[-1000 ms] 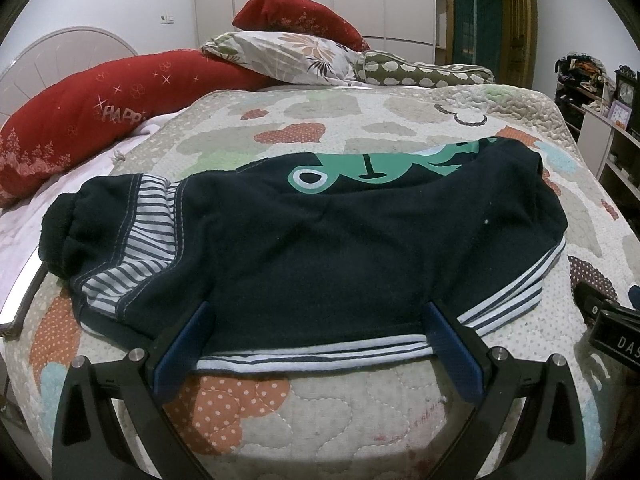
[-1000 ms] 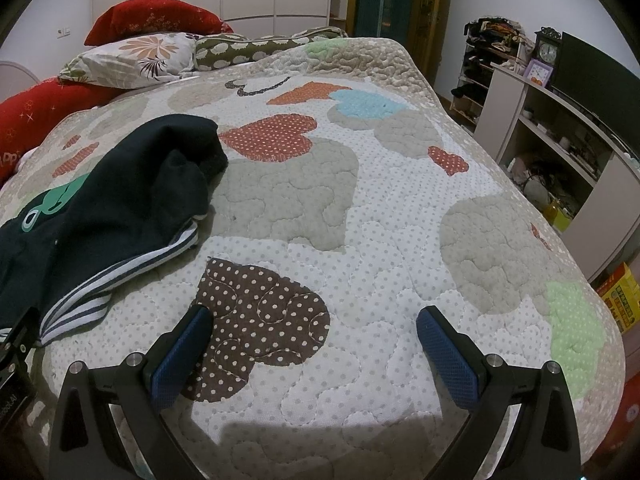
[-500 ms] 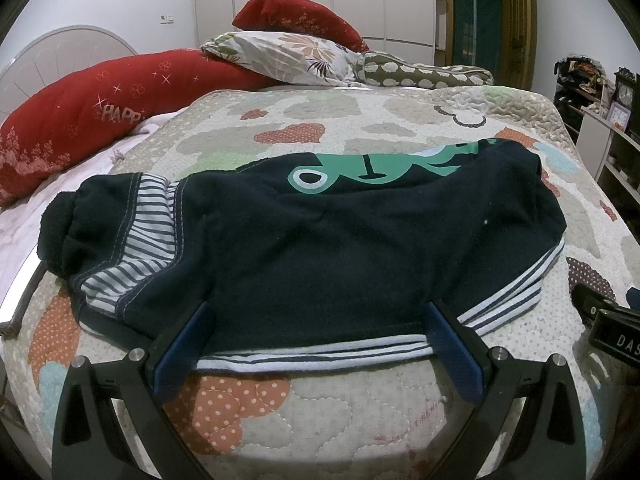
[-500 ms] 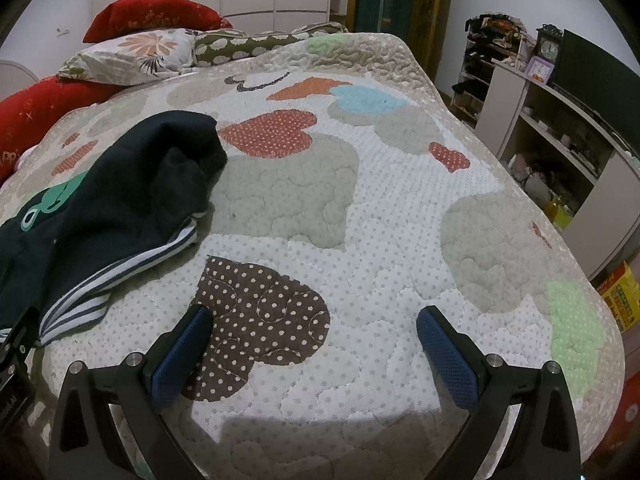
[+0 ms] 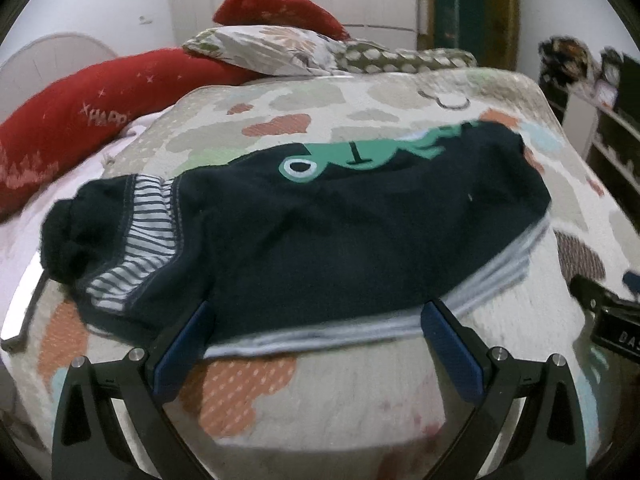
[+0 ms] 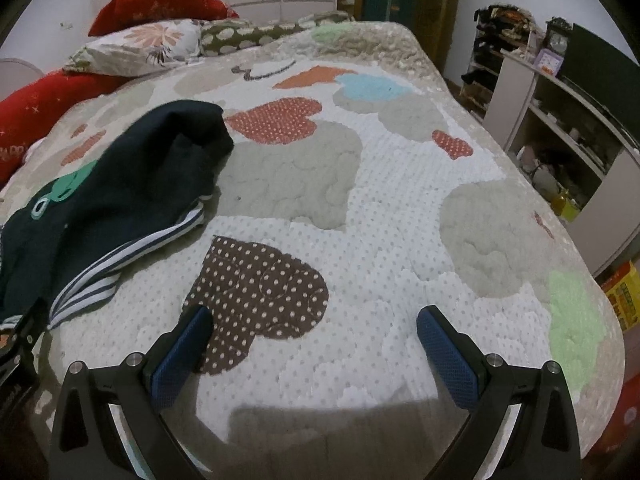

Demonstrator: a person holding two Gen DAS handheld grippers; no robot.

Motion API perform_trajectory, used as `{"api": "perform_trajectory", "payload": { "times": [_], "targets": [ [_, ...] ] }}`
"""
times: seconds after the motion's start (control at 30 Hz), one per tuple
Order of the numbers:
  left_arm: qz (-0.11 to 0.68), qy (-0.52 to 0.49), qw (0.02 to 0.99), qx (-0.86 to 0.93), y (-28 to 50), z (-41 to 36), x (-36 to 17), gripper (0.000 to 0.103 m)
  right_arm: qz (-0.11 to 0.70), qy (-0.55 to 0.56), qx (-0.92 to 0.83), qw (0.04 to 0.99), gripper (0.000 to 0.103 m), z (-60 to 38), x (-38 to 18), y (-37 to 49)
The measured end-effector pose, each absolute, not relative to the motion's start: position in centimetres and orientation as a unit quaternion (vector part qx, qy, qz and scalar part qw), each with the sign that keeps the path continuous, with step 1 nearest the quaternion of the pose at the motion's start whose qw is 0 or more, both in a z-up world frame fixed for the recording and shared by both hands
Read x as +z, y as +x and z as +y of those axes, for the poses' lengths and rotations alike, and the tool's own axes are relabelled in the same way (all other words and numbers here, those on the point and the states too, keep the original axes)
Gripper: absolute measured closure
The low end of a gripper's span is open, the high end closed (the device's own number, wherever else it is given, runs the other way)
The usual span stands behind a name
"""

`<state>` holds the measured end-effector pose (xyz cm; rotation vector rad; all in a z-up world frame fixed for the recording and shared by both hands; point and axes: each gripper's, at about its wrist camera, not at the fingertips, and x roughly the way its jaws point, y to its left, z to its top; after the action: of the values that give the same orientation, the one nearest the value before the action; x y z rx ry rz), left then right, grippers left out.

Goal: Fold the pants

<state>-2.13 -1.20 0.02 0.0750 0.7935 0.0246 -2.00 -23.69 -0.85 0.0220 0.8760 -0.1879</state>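
Quilt [image 6: 400,220] lies bare right of the pants [image 5: 320,232]; both grippers' jaws gape apart.

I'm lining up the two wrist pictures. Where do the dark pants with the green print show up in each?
Left wrist: the pants fill the middle, just beyond the open left gripper.
Right wrist: the pants lie at the left edge, left of the open right gripper.
Shared landmark: the brown dotted heart patch on the quilt.
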Motion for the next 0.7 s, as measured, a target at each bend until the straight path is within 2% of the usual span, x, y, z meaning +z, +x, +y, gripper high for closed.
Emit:
{"api": "perform_trajectory", "payload": {
  "times": [0.23,0.5,0.6,0.67,0.7],
  "targets": [
    [0.411,-0.005,0.911,0.008,-5.7,2.7,1.3,0.0,0.408,-0.008,-0.113,0.906,0.001,-22.8,-0.5,-3.9],
    [0.399,-0.092,0.911,0.049,-7.0,10.3,3.7,0.0,0.422,0.033,-0.084,0.902,0.002,-24.0,0.0,-5.1],
    [0.39,-0.103,0.914,0.042,-6.0,11.4,4.5,0.0,0.42,0.056,-0.065,0.903,0.011,-24.4,1.6,-4.3],
    [0.391,-0.103,0.914,0.037,-4.9,11.6,4.8,0.0,0.425,0.041,-0.028,0.904,0.023,-23.8,3.1,-2.7],
    [0.393,-0.103,0.913,0.033,-4.3,11.5,5.0,0.0,0.422,0.033,-0.016,0.906,0.023,-23.4,3.7,-2.0]
  ]
}}
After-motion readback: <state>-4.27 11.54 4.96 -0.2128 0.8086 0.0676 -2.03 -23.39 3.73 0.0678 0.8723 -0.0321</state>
